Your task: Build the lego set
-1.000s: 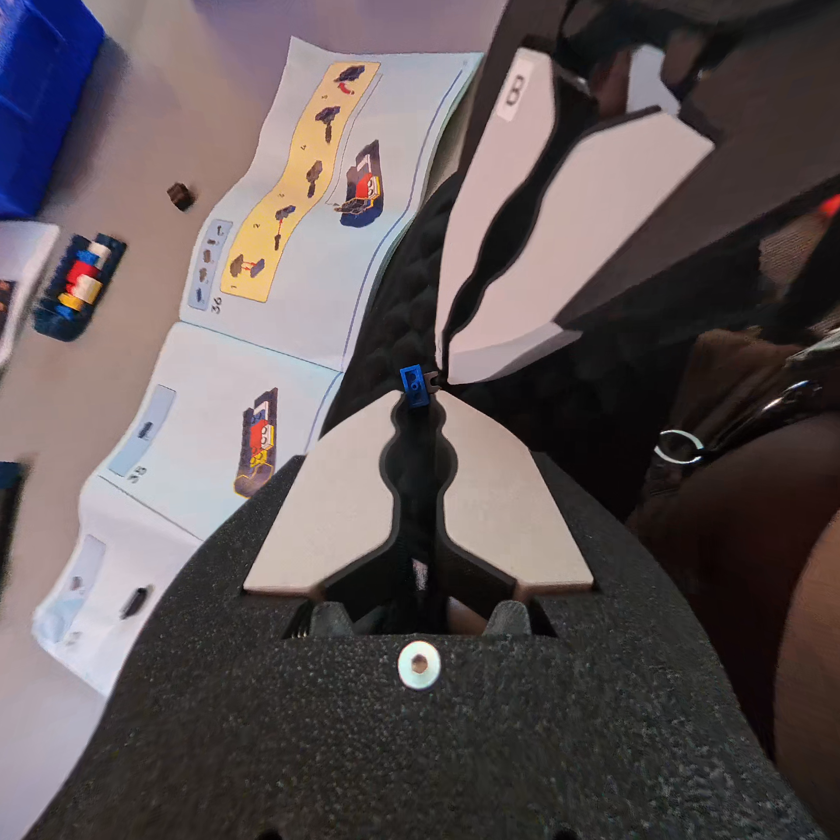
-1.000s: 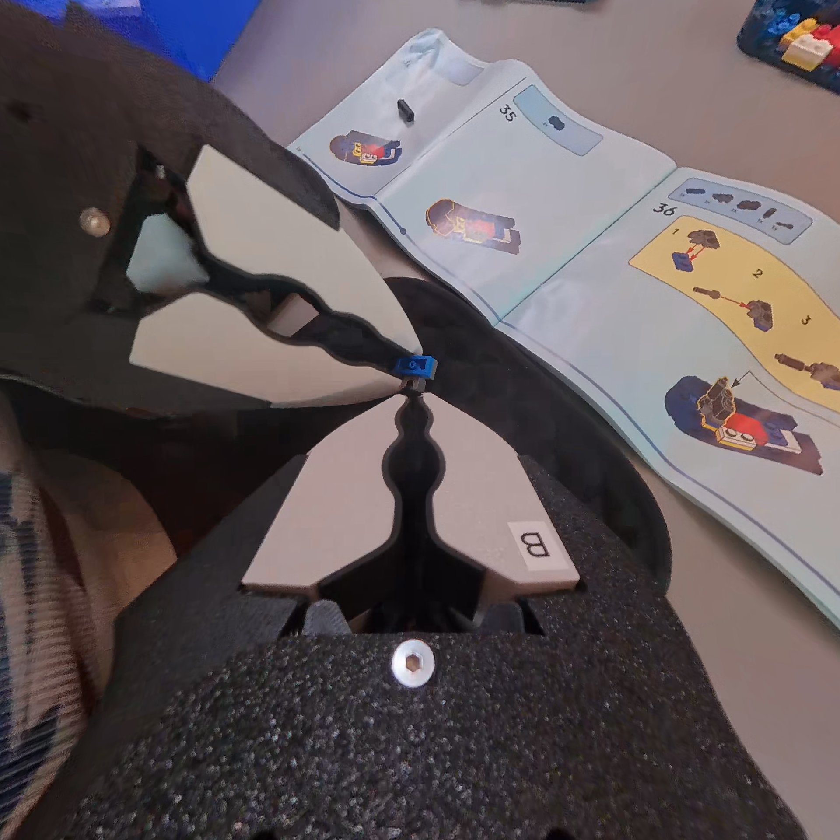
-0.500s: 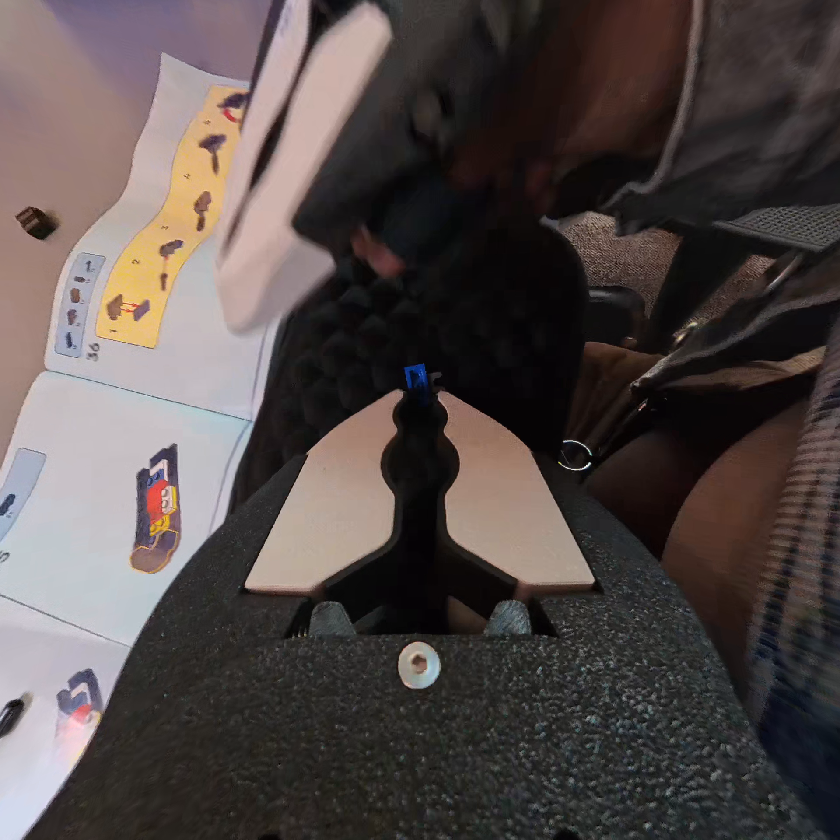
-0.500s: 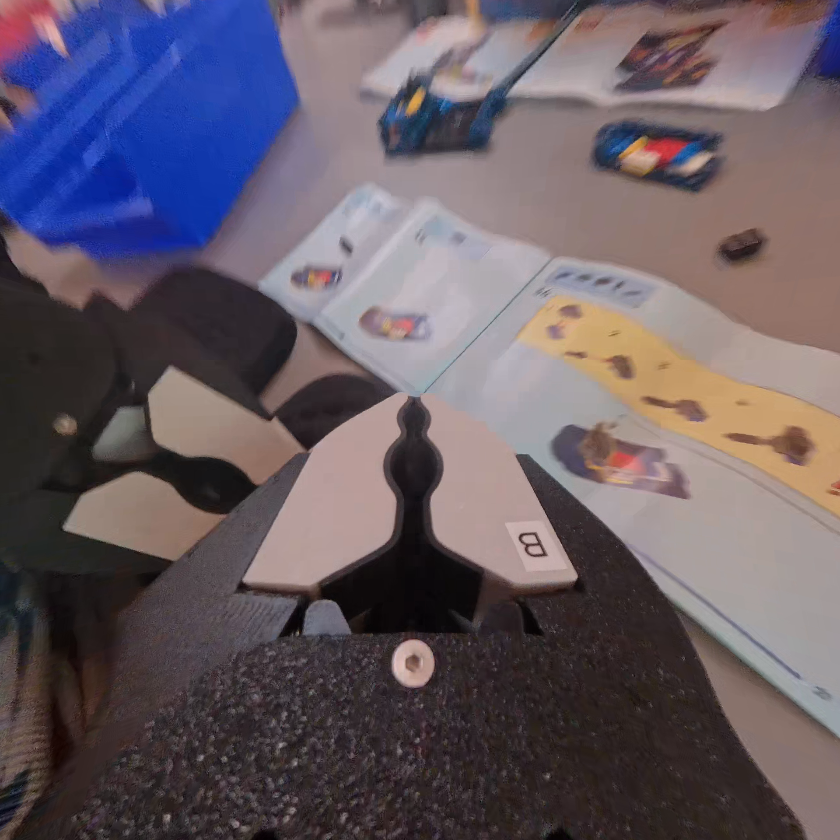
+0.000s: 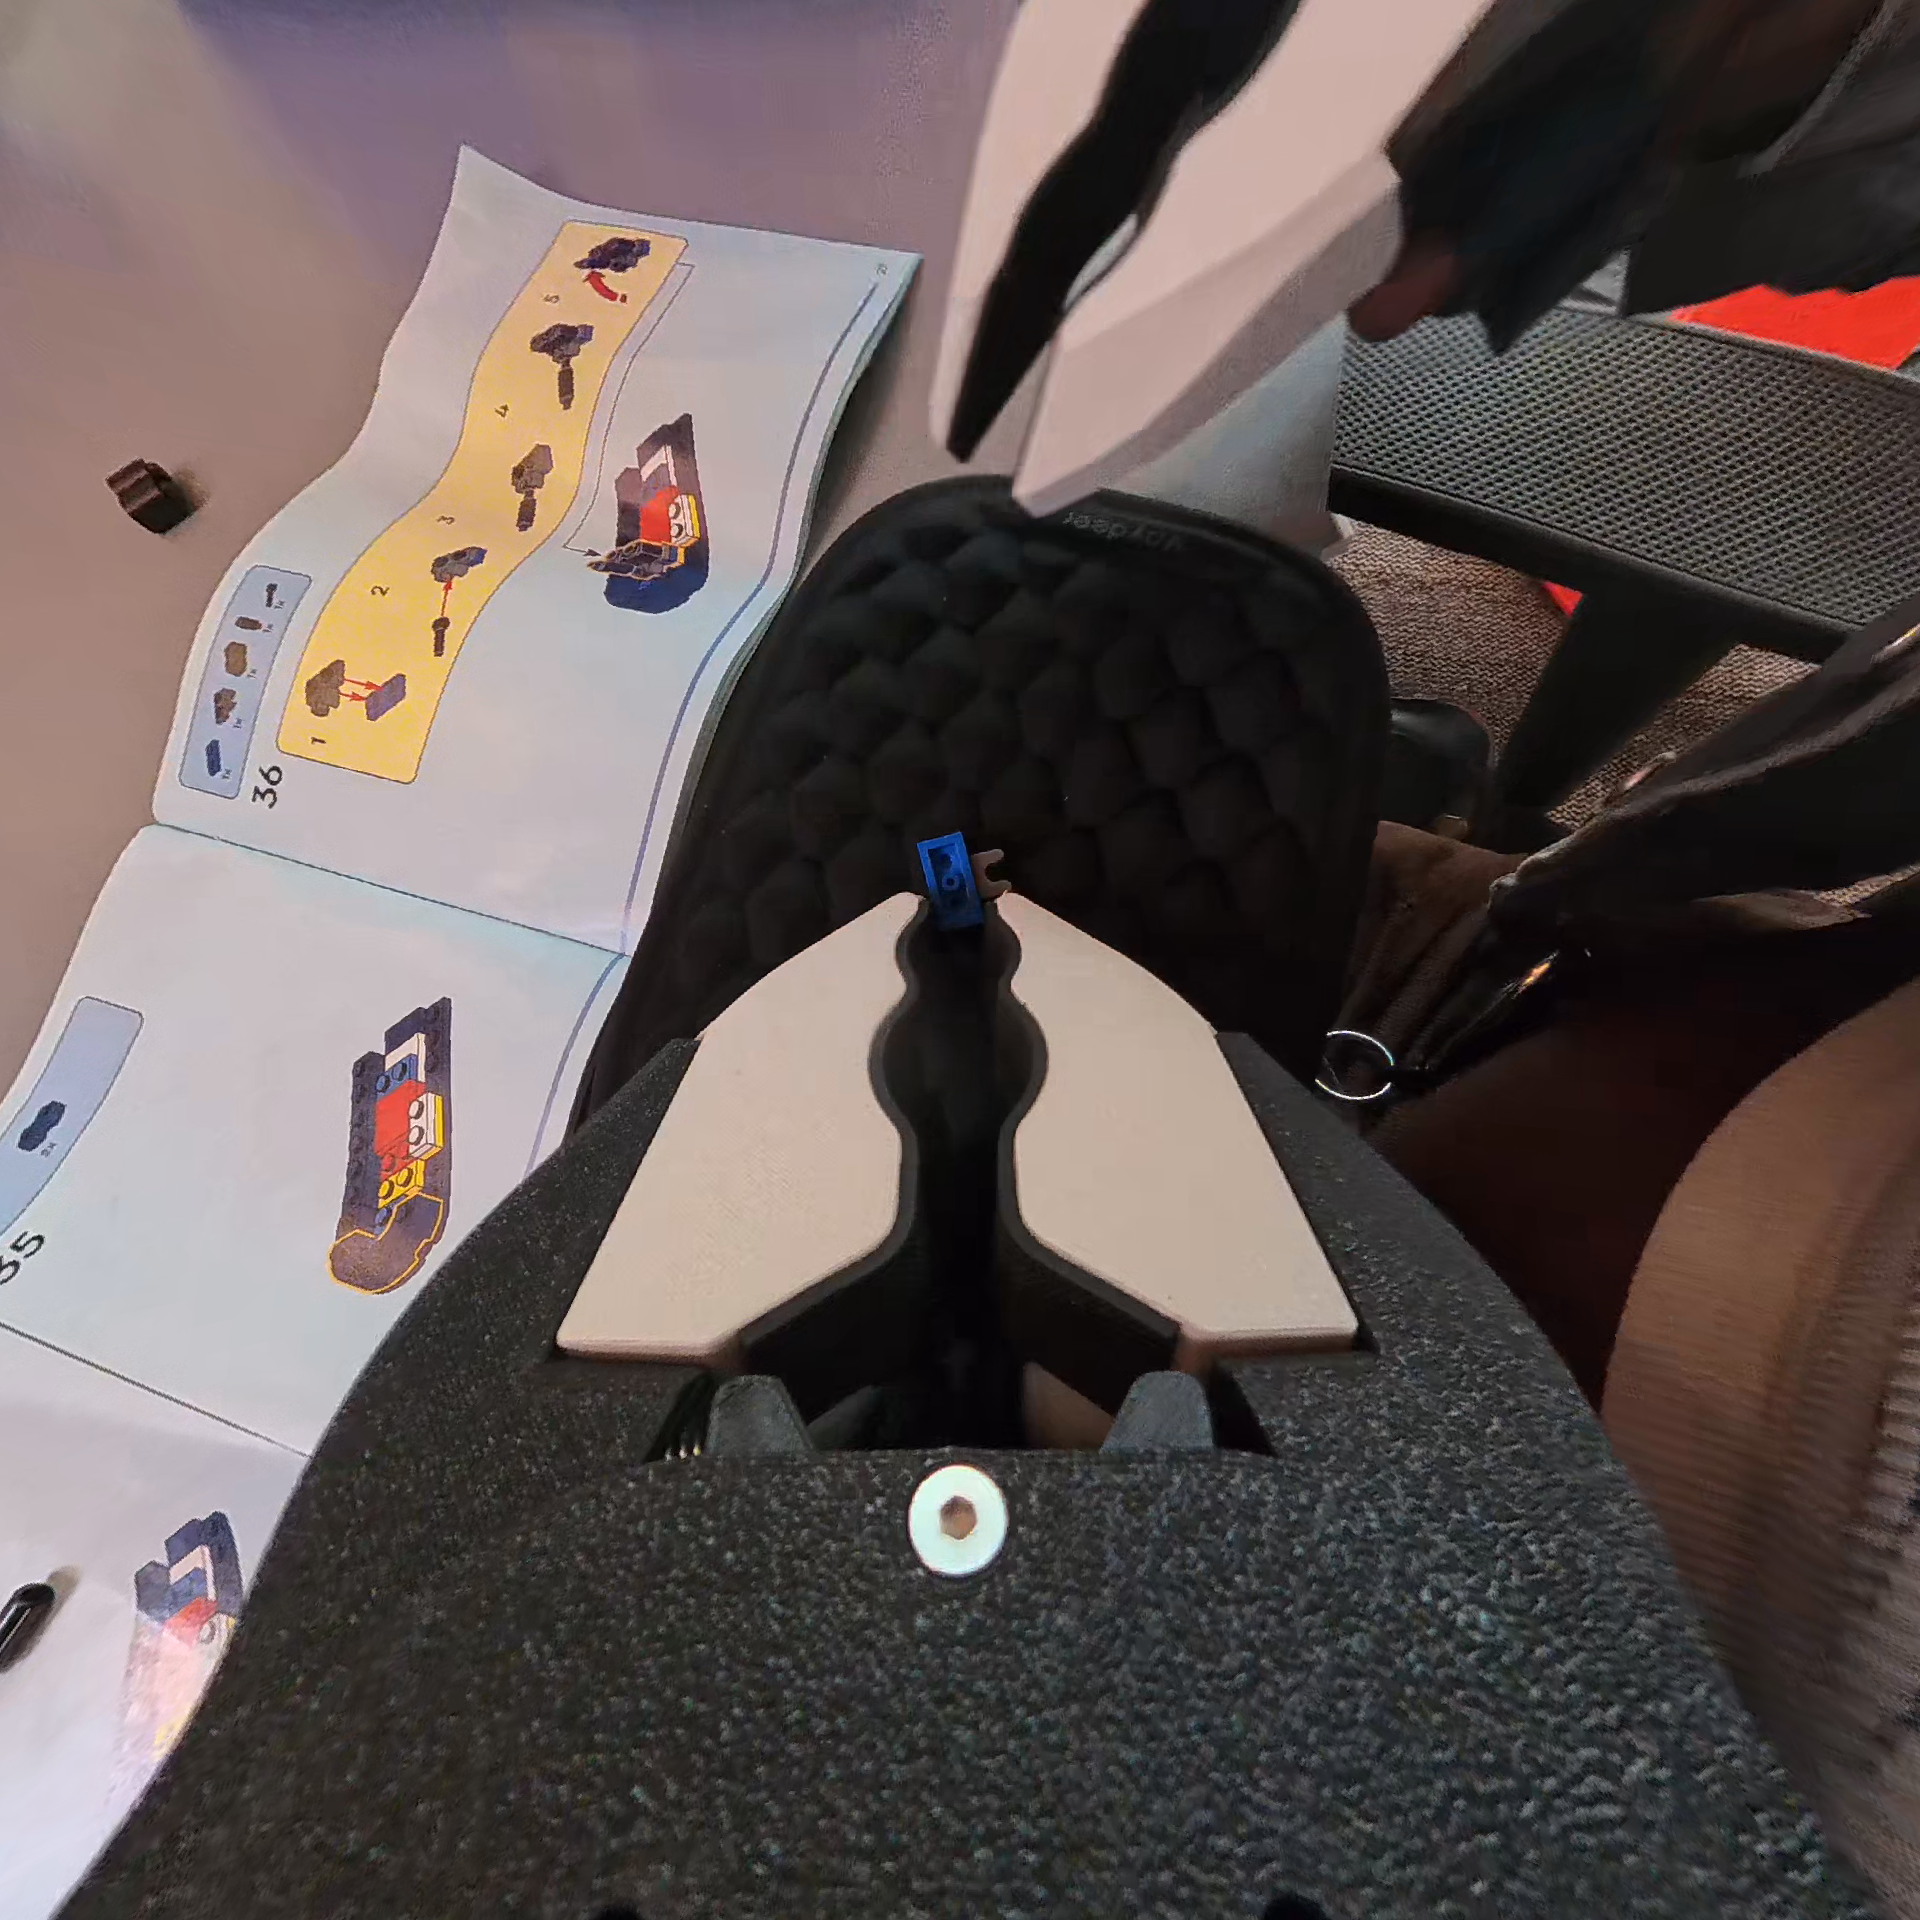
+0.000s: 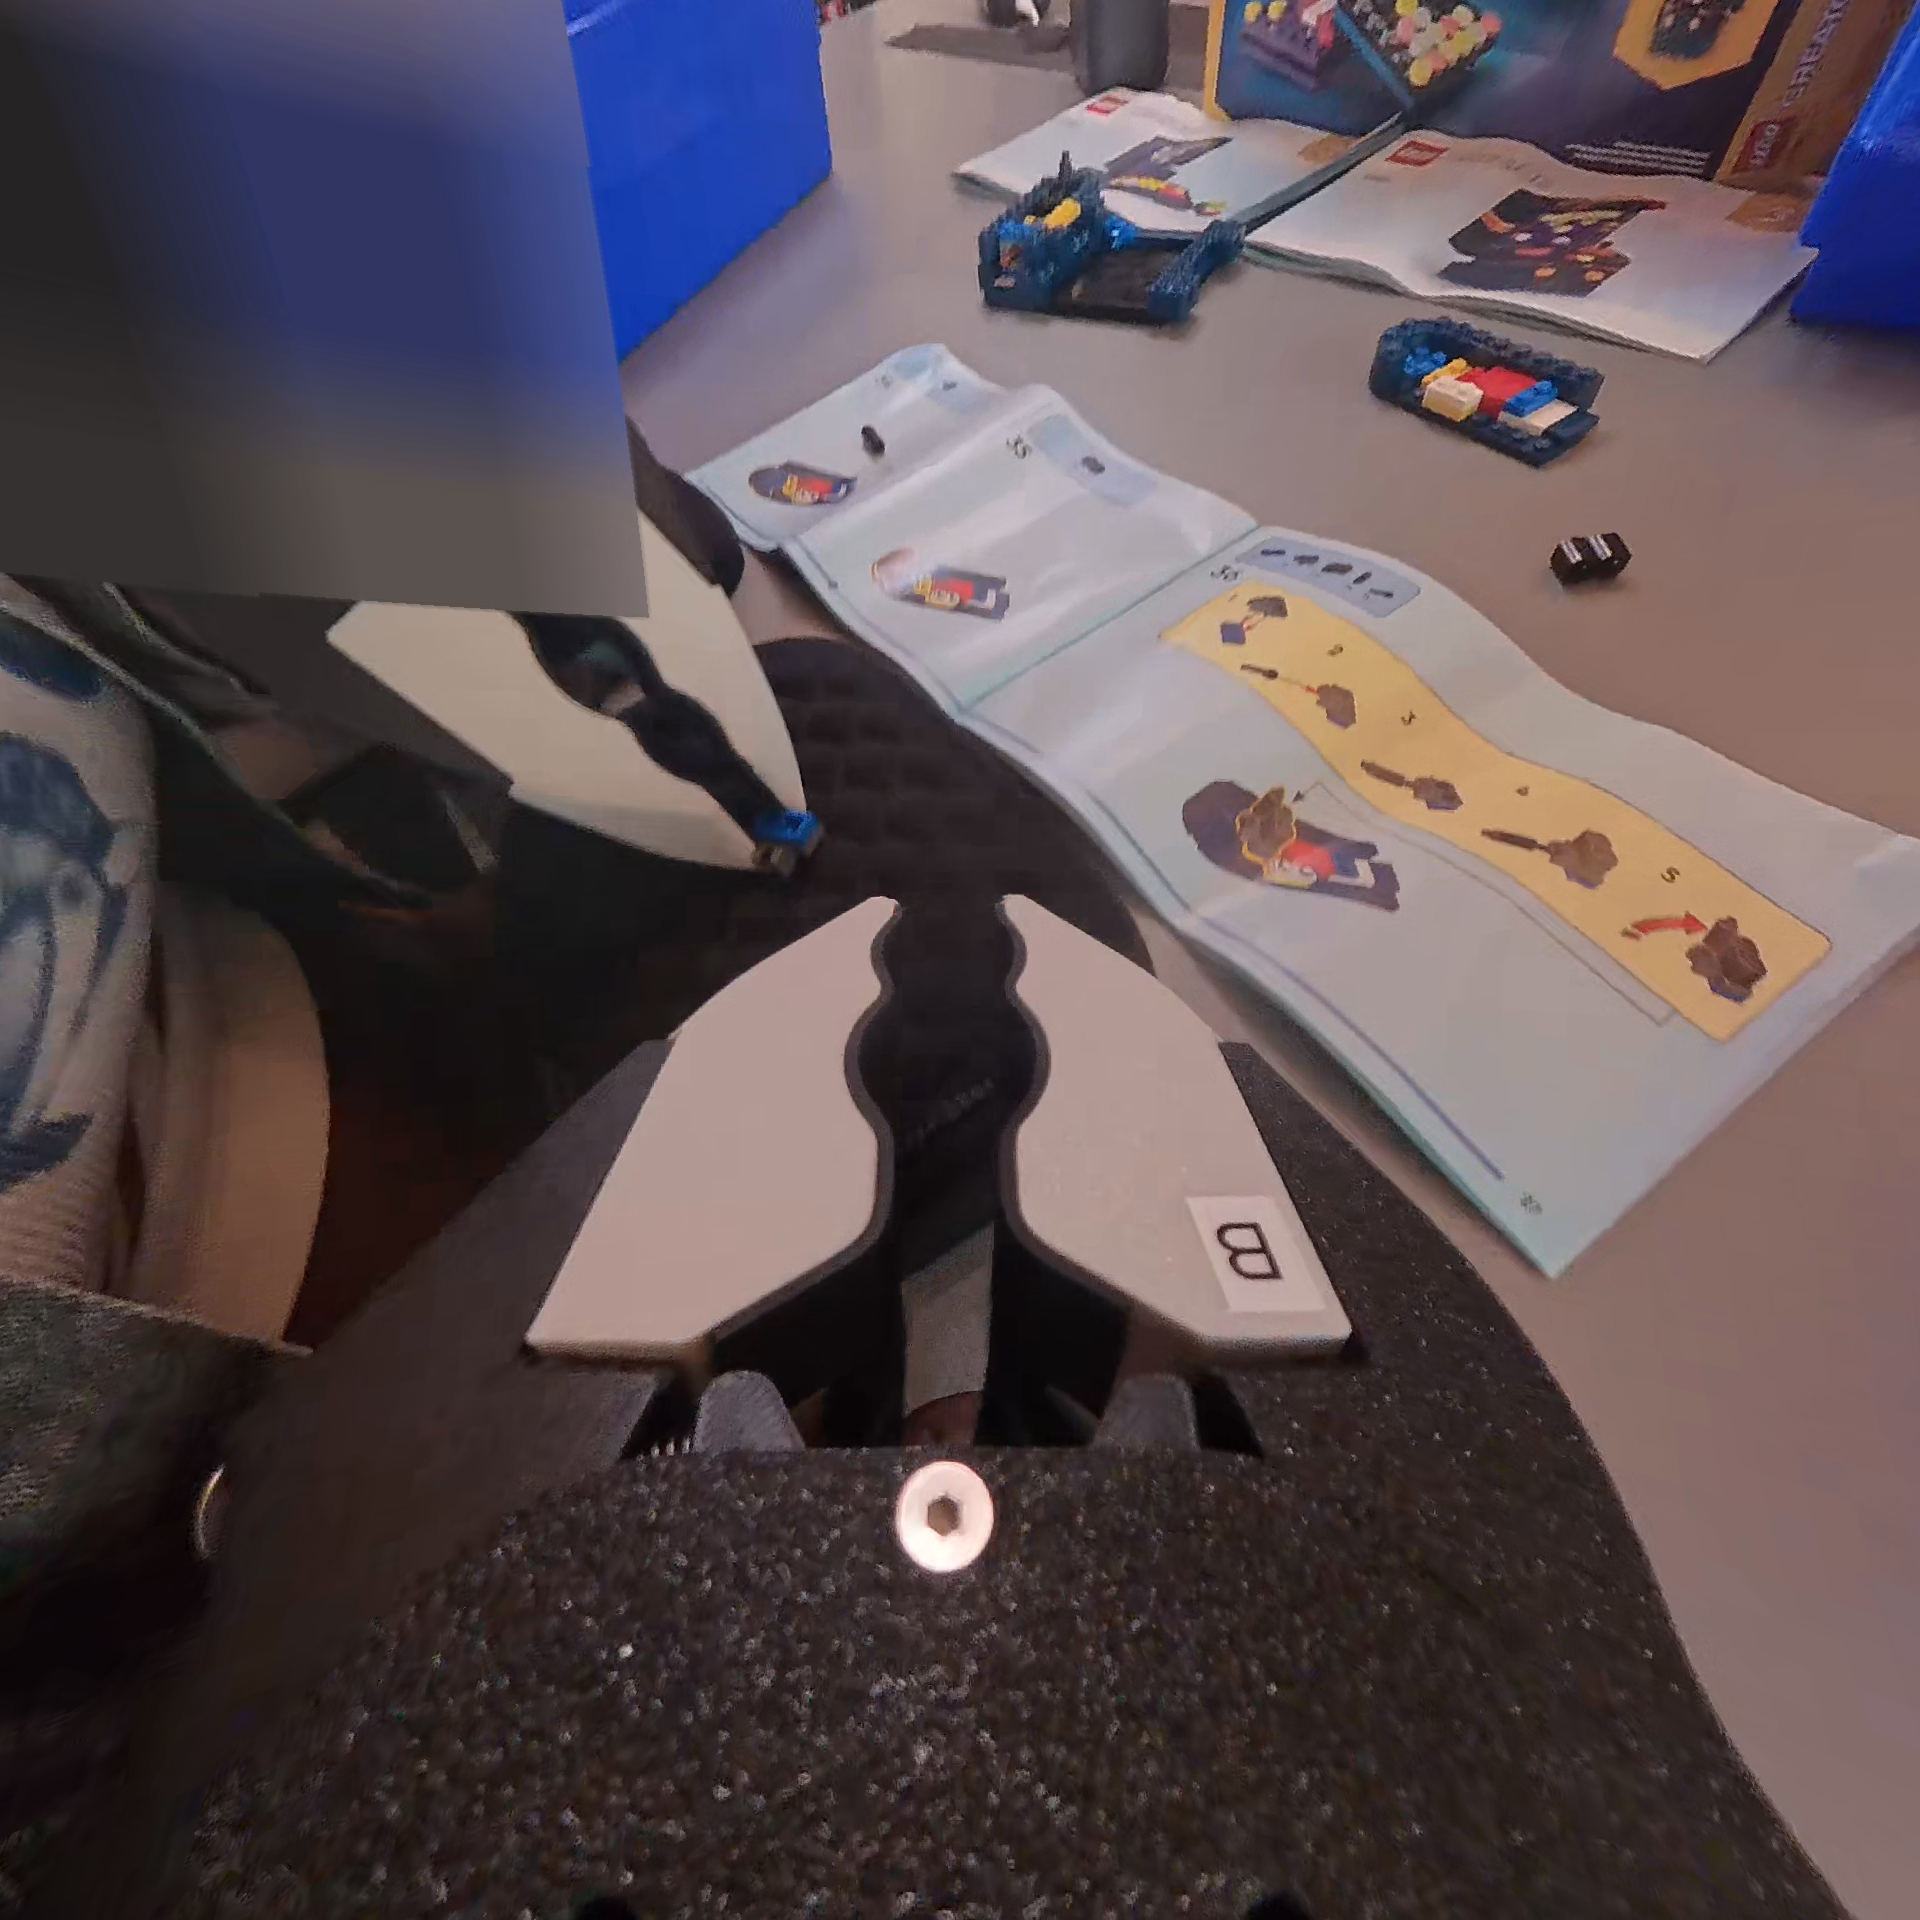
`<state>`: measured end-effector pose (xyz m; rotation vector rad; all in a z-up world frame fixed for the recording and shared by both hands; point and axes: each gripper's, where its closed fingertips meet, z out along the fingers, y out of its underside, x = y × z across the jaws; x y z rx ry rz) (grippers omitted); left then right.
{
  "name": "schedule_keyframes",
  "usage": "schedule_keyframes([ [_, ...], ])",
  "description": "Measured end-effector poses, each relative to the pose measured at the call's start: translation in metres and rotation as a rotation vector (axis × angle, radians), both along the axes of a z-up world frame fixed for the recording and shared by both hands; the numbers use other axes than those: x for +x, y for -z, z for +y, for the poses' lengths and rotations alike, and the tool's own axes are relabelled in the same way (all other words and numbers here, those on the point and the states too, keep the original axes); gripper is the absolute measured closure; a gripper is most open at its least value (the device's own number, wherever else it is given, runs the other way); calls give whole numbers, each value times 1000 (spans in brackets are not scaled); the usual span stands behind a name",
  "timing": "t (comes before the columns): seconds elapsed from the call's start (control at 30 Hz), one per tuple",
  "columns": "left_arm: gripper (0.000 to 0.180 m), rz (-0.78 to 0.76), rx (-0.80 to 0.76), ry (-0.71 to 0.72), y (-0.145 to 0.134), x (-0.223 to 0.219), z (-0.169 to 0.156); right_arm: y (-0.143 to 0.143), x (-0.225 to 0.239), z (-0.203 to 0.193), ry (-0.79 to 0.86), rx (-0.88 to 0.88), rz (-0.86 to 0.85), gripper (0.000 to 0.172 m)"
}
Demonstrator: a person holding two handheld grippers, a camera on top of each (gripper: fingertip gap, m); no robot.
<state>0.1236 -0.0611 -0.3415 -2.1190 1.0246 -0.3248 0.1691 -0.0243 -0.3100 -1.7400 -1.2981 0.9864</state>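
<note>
- Two grippers hovering off the table edge, above a black quilted cushion [image 5: 1039,707].
- Left gripper [image 5: 961,914] pinching a small blue plate [image 5: 951,881] at the very fingertips, plate standing up past the tips, a tiny dark clip piece [image 5: 995,871] clinging to its right side; gripping low, apparently leaving the upper end exposed.
- Seen from the right wrist view, same blue plate [image 6: 784,828] poking out of the left gripper's tips, held clear of cushion and table.
- Right gripper [image 6: 948,909] standing slightly spread, gripping nothing, tips near the plate but apart from it.
- Lying flat on the grey table [image 6: 1714,499], an open instruction booklet [image 6: 1403,935], just beside the cushion, pages facing up and readable from both views.
- Sitting loose beyond the booklet, a small black piece [image 6: 1590,558]; farther off, a blue tray-like build [image 6: 1486,390] with coloured bricks.
- Resting on the booklet's far page, a short black pin [image 6: 871,440].
</note>
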Motion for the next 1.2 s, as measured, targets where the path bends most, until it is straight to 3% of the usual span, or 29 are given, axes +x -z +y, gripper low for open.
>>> schedule_keyframes([
  [0.73, 172, 18, 2, 34, 3, 1, 0, 17, 37, -59, -139, 53, -152, 156],
  [0.93, 172, 23, 6, 41, 3, 1, 0, 12, 29, -97, -299, -49, -116, 164],
  [1.0, 172, 27, 7, 47, 3, 1, 0, 23, 27, -129, -387, -209, -136, 163],
  [1.07, 172, 30, 7, 54, 3, 1, 0, 54, 41, -154, -434, -285, -303, 159],
  [1.13, 172, 28, 7, 58, 3, 1, 0, 89, 64, -164, -397, -291, -488, 158],
  [1.2, 172, 31, 11, 62, 4, 2, 1, 99, 67, -180, -335, -410, -452, 156],
])
